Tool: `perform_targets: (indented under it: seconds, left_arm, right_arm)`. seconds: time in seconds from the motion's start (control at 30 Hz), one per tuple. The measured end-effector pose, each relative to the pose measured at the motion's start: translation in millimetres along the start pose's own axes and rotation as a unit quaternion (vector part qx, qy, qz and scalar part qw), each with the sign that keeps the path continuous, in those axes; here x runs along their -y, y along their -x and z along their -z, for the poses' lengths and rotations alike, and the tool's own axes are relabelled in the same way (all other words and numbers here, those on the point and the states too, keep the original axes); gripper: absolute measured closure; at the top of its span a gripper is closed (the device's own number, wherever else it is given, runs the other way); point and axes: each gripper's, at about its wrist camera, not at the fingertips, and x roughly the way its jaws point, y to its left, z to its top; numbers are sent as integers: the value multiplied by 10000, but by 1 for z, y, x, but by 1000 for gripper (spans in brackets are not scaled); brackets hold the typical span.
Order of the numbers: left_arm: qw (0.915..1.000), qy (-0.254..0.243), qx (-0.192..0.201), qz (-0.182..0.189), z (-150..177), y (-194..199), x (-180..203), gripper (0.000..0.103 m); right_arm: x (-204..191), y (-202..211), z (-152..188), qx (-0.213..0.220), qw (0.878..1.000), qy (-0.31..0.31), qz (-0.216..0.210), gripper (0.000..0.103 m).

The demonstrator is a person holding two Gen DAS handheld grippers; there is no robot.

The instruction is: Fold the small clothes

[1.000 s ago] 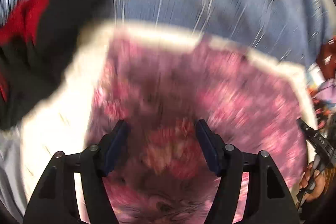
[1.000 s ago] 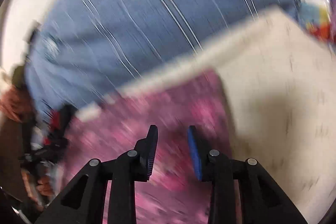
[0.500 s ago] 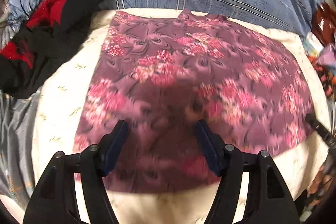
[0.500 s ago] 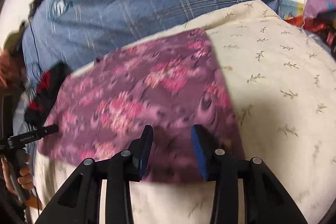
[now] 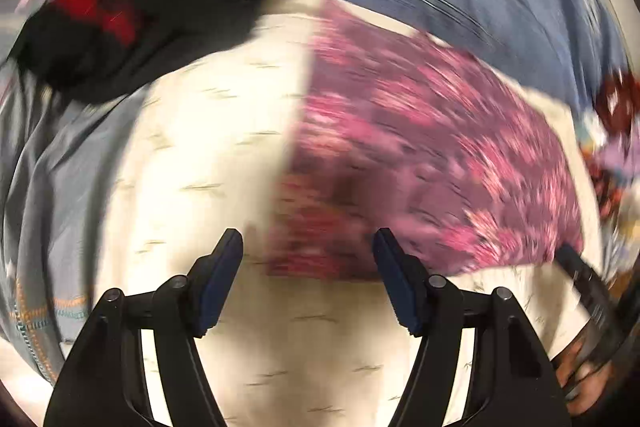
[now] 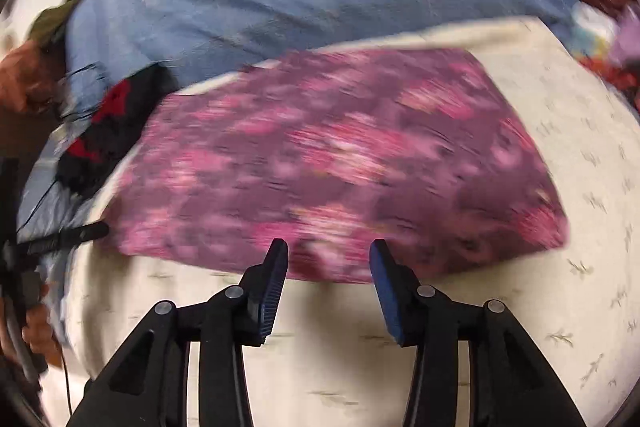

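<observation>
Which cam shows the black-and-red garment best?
Left wrist: the black-and-red garment fills the upper left, large though motion-blurred, lying past the cream cloth. Right wrist shows only a small dark patch at the left edge, beside the purple floral cloth.

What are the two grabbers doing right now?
Left gripper: open, holding nothing.
Right gripper: open, holding nothing, near the flowery cloth.

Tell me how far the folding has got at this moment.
Done: the purple floral garment lies flat on the cream cloth, a tidy panel, though blur hides its layers. In hand: nothing; the left claw and right claw are open at its near edge. Left: possibly more folds, and the black-and-red garment.
</observation>
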Motion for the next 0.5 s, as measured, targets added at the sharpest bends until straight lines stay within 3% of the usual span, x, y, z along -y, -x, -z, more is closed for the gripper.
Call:
perform_targets:
  seconds: [0.13,0.27,0.37,0.5]
  left_arm:
    - [9976,569,-131,367,-11,1,-40,36]
    - [9914,978,-389,774,-20,-6,-62,36]
    - [9905,1018,-455,804,-29,-11,-69,36]
    - [9886,1021,-574,945,-46,-15,-75,36]
  right_arm:
    - [-75,-1,3,227,9908,1329,-119,55]
    - [-152,-21,15,249,9695,2419,-310,53]
    - [-197,-40,26,216,9499,3112,-212,51]
    - [-245,-71,43,288,9113,4088,404,50]
